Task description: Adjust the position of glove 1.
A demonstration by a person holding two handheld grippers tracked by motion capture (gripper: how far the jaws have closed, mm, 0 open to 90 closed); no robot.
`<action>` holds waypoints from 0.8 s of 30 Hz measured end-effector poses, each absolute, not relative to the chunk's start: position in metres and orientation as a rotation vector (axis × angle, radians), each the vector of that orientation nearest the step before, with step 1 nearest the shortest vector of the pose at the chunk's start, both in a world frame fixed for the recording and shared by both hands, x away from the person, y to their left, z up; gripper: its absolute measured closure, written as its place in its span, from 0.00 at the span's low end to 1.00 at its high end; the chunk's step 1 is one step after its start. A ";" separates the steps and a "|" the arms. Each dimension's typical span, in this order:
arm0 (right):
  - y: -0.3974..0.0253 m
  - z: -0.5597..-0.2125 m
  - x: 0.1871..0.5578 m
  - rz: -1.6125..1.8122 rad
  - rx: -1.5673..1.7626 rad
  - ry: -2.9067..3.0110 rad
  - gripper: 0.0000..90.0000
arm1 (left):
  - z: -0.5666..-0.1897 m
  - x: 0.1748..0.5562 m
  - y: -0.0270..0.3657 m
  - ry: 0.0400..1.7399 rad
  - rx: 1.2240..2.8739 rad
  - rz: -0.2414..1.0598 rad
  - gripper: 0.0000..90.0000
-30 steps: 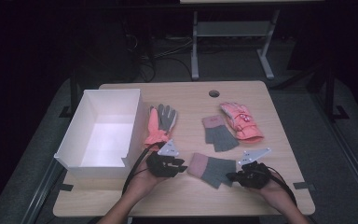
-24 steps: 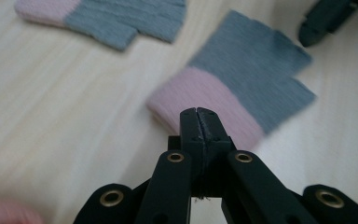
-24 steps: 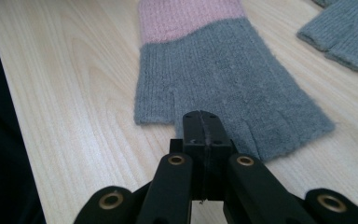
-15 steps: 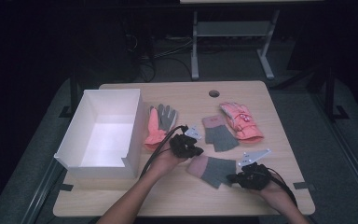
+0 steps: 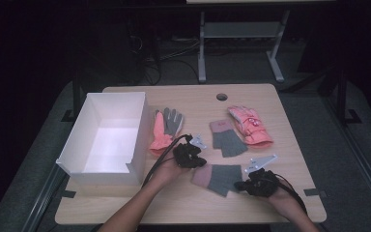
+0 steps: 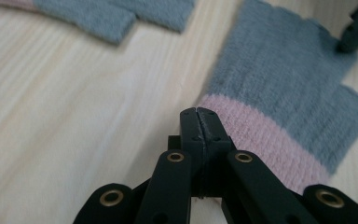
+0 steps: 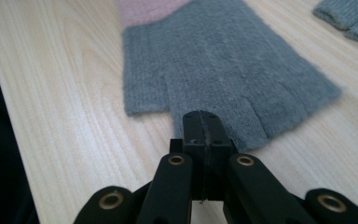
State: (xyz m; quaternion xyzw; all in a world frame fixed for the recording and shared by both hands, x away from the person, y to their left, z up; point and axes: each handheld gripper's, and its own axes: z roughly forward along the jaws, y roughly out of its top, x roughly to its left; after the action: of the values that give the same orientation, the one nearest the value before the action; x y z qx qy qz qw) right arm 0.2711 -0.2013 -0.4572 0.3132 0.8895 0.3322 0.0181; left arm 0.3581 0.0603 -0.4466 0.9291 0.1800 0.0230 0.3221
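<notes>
High view: near grey glove (image 5: 218, 178) flat between left gripper (image 5: 189, 155) at its pink cuff and right gripper (image 5: 257, 183) at its fingers, both jaws closed, empty; next, likely open to pinch.

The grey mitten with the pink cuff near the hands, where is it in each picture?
High view: the grey mitten lies low in the middle, between the two claws.
Left gripper view: the mitten fills the right half, pink cuff beside the shut left claw.
Right gripper view: it spreads across the top middle, above the shut right claw.
Shared landmark: the pink cuff.
</notes>
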 end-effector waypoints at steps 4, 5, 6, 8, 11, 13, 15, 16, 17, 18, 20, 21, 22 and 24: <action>-0.198 -0.457 0.277 1.028 0.974 2.765 1.00 | -0.445 0.346 0.072 0.482 2.453 0.061 1.00; -0.198 -0.457 0.278 1.030 0.966 2.761 1.00 | -0.445 0.343 0.074 0.483 2.457 0.065 1.00; -0.198 -0.457 0.278 1.030 0.966 2.761 1.00 | -0.445 0.343 0.074 0.483 2.457 0.065 1.00; -0.195 -0.457 0.281 1.020 0.966 2.760 1.00 | -0.444 0.337 0.079 0.485 2.466 0.072 1.00; -0.186 -0.457 0.290 1.020 0.956 2.752 1.00 | -0.444 0.330 0.085 0.509 2.466 0.051 1.00; -0.180 -0.457 0.295 1.032 0.956 2.751 1.00 | -0.444 0.323 0.092 0.521 2.455 0.033 1.00; -0.174 -0.458 0.301 1.021 0.936 2.748 1.00 | -0.444 0.318 0.097 0.527 2.455 0.026 1.00; -0.174 -0.458 0.301 1.021 0.936 2.748 1.00 | -0.444 0.318 0.097 0.527 2.455 0.026 1.00; -0.168 -0.458 0.306 1.021 0.936 2.743 1.00 | -0.444 0.314 0.103 0.529 2.450 0.013 1.00; -0.165 -0.458 0.309 1.019 0.935 2.741 1.00 | -0.444 0.314 0.103 0.529 2.450 0.013 1.00; -0.163 -0.458 0.312 1.023 0.934 2.739 1.00 | -0.445 0.310 0.107 0.540 2.436 -0.007 1.00; -0.157 -0.458 0.318 1.020 0.920 2.735 1.00 | -0.445 0.307 0.111 0.534 2.437 -0.019 1.00; -0.157 -0.458 0.318 1.020 0.920 2.735 1.00 | -0.445 0.307 0.111 0.534 2.437 -0.019 1.00; -0.151 -0.459 0.324 1.024 0.921 2.727 1.00 | -0.445 0.303 0.112 0.536 2.432 -0.032 1.00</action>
State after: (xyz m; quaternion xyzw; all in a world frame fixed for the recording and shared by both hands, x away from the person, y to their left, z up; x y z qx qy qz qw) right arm 0.3238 -0.1507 -0.4587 0.3011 0.8918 0.3348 0.0432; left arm 0.3029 0.1123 -0.4451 0.9253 0.2038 -0.0122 0.3196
